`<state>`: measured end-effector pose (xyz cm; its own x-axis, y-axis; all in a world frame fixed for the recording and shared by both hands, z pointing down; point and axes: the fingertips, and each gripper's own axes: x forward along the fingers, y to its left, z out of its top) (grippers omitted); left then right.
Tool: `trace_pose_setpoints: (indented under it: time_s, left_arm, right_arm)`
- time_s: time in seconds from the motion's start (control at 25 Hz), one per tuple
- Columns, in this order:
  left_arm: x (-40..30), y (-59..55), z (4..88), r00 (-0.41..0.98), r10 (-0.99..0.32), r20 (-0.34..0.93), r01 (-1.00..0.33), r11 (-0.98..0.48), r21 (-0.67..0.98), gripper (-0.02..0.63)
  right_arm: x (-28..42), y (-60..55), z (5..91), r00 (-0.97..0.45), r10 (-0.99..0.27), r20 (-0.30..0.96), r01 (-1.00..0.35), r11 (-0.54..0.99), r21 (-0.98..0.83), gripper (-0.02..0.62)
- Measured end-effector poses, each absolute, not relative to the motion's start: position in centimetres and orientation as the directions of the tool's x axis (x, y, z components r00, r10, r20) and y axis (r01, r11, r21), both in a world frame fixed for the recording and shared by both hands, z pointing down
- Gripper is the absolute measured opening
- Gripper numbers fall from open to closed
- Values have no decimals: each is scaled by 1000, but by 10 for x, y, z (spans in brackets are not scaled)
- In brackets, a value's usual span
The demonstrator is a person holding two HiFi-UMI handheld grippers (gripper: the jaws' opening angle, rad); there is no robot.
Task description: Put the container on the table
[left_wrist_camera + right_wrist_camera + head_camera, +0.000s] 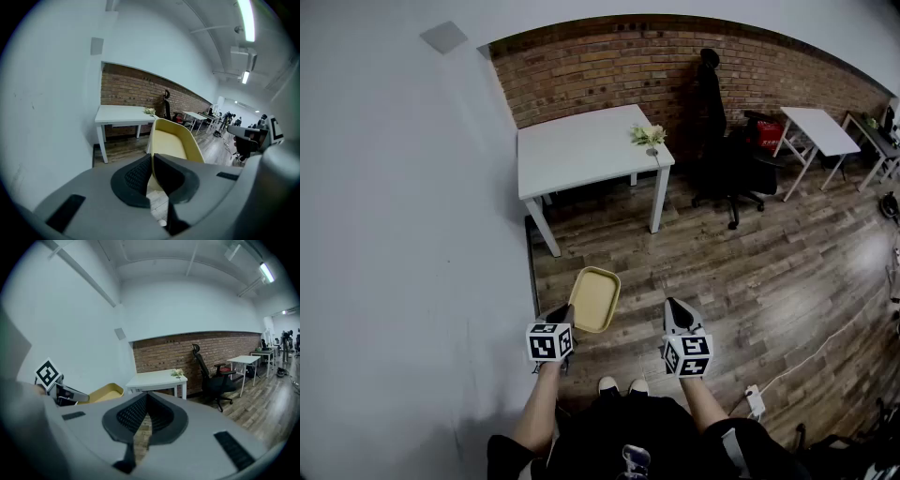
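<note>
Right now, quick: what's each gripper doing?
Left gripper: shut on the rim of the yellow container.
Right gripper: shut, nothing between its jaws.

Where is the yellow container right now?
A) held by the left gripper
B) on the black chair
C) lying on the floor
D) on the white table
A: the left gripper is shut on the yellow container at its rim, holding it above the floor, short of the white table.

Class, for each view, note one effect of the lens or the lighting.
Head view: the brick wall bows into an arc, glare on the floor at right. Left gripper view: the ceiling lamp burns out white. Right gripper view: black corners ring a round image.
</note>
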<state>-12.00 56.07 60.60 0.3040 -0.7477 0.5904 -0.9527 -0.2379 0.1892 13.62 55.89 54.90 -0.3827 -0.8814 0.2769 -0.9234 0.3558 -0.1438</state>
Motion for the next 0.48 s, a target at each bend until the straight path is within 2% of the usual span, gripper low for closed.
trace_pose_setpoints:
  time_s: [0.24, 0.48]
  left_arm:
    - [-111, 561, 610, 300, -746, 595, -954, -225, 199, 29]
    - [-98, 560, 611, 298, -743, 599, -954, -226, 195, 29]
  right_arm:
    - [138, 556, 553, -425, -861, 278, -904, 385, -188, 25]
    - [153, 557, 556, -409, -869, 280, -911, 373, -174, 25]
